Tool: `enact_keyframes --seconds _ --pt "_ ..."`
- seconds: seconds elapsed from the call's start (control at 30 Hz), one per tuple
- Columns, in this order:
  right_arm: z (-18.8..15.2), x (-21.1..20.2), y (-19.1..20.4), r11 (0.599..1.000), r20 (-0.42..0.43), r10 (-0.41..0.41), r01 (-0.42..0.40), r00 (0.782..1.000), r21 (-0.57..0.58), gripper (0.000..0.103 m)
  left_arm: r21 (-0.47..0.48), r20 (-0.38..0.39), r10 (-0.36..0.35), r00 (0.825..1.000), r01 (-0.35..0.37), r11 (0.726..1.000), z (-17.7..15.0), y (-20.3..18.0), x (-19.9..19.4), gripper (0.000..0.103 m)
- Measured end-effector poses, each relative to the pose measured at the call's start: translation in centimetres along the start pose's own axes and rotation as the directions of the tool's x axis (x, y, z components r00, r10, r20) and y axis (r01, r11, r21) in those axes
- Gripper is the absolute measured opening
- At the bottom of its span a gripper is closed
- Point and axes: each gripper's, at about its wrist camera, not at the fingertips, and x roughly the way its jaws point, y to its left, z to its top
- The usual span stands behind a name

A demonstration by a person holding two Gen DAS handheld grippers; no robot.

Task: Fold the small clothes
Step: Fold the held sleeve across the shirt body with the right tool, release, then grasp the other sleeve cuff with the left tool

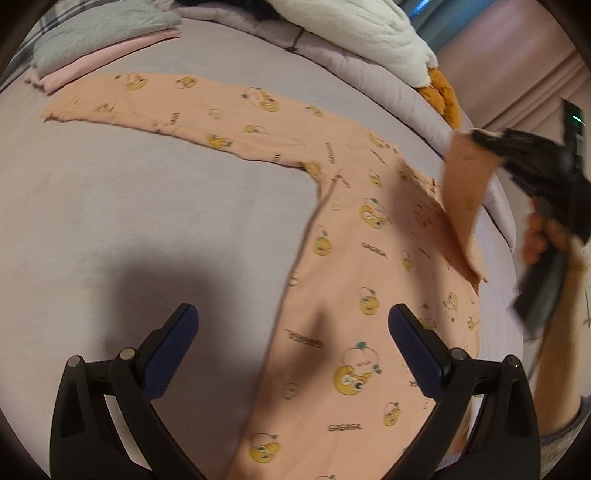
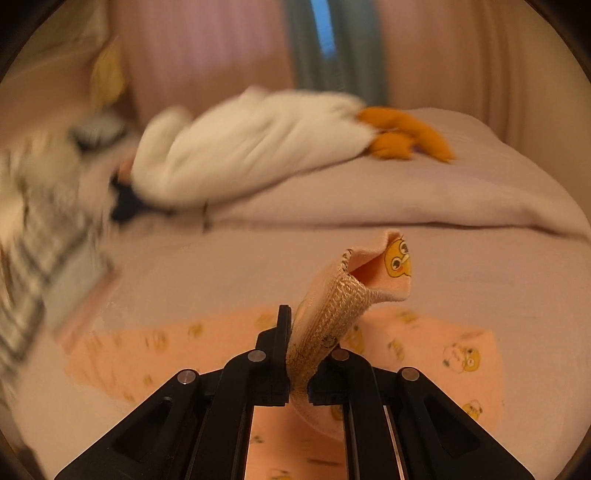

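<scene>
A peach long-sleeved garment (image 1: 351,240) printed with yellow cartoon faces lies spread flat on the lilac bed sheet (image 1: 147,206). One sleeve stretches away to the upper left. My left gripper (image 1: 291,317) hovers open over the garment's lower body, with nothing between its blue pads. At the right, my right gripper (image 1: 476,136) holds the other sleeve, lifted and turned over the body. In the right wrist view my right gripper (image 2: 303,332) is shut on the sleeve's ribbed cuff (image 2: 332,306), which stands up between the jaws with its open end curling to the right.
A folded stack of grey and pink clothes (image 1: 103,33) lies at the far left. A white plush toy (image 2: 240,147) with orange feet (image 2: 406,136) rests on the rumpled duvet (image 2: 443,199) at the back. A person's hand (image 1: 539,236) grips the right tool. Curtains hang behind.
</scene>
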Motion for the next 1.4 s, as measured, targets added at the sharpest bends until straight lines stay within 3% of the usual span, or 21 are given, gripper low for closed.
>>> enact_keyframes --seconds 0.13,0.27,0.37,0.47,0.5,0.57,0.6,0.67,0.73,0.77,0.8,0.87,1.0,1.17,1.2,1.3,1.4 --pt "-2.4 5.0 6.5 0.964 -0.107 -0.081 0.051 0.991 -0.262 0.008 -0.013 0.011 0.011 1.0 -0.011 1.0 0.3 1.0 -0.5 0.103" --pt "-5.7 5.6 8.4 0.915 -0.184 -0.104 0.021 0.977 -0.403 0.041 -0.041 0.02 0.02 1.0 -0.019 0.999 0.6 2.2 -0.8 0.103" --pt "-5.4 3.7 8.1 0.923 -0.236 0.086 -0.167 0.968 -0.346 0.044 -0.081 0.031 0.007 1.0 -0.004 0.997 0.7 3.4 -1.1 0.103" --pt "-3.9 0.7 5.9 0.906 -0.237 0.317 -0.367 0.918 -0.21 0.054 -0.104 0.043 -0.011 0.999 0.016 0.994 0.7 4.0 -1.6 0.103" --pt "-3.1 -0.5 4.0 0.89 -0.217 0.408 -0.44 0.887 -0.123 0.062 -0.108 0.054 -0.015 0.998 0.021 0.994 0.7 4.2 -1.8 0.103" --pt "-2.5 -1.7 1.0 0.867 -0.158 0.491 -0.498 0.857 -0.008 0.067 -0.118 0.069 -0.024 0.997 0.032 0.992 0.9 4.7 -2.2 0.103" --pt "-2.4 -1.8 -0.5 0.862 -0.138 0.505 -0.505 0.852 0.039 0.067 -0.13 0.075 -0.032 0.997 0.042 0.991 1.0 5.1 -2.3 0.103" --pt "-2.9 -1.4 -1.6 0.874 -0.138 0.485 -0.479 0.864 0.076 0.066 -0.16 0.089 -0.054 0.995 0.068 0.985 1.3 5.9 -2.5 0.103" --pt "-3.6 -0.2 -2.1 0.913 -0.167 0.408 -0.404 0.898 0.058 0.053 -0.194 0.108 -0.076 0.991 0.096 0.976 2.1 6.9 -2.6 0.103" --pt "-3.8 0.6 -2.1 0.922 -0.186 0.387 -0.383 0.903 0.056 0.038 -0.219 0.128 -0.09 0.988 0.116 0.969 2.8 7.7 -2.7 0.102" --pt "-4.1 1.2 -1.7 0.926 -0.197 0.376 -0.372 0.905 0.06 0.028 -0.238 0.138 -0.095 0.986 0.126 0.963 3.2 8.3 -2.8 0.102" --pt "-4.4 1.7 -1.2 0.929 -0.193 0.37 -0.367 0.909 0.05 0.024 -0.293 0.176 -0.127 0.976 0.175 0.94 4.5 10.2 -3.0 0.102" --pt "-4.6 3.7 1.6 0.931 -0.168 0.362 -0.364 0.917 0.023 0.023 -0.389 0.233 -0.164 0.959 0.246 0.888 6.5 13.6 -3.3 0.102" --pt "-6.3 6.7 3.6 0.944 -0.254 0.3 -0.325 0.919 -0.06 0.023 -0.489 0.249 -0.247 0.936 0.342 0.802 8.8 16.7 -1.9 0.102" --pt "-6.2 6.1 3.7 0.941 -0.24 0.298 -0.327 0.924 -0.09 0.023 -0.499 0.251 -0.256 0.934 0.351 0.792 9.4 17.1 -1.6 0.102" --pt "-5.8 4.3 2.8 0.924 -0.252 0.35 -0.376 0.902 -0.064 0.023 -0.519 0.271 -0.246 0.931 0.356 0.777 10.9 18.2 -1.1 0.101" --pt "-5.8 1.7 1.3 0.907 -0.205 0.399 -0.418 0.894 -0.055 0.023 -0.527 0.316 -0.226 0.922 0.368 0.766 12.3 18.9 -1.0 0.099"
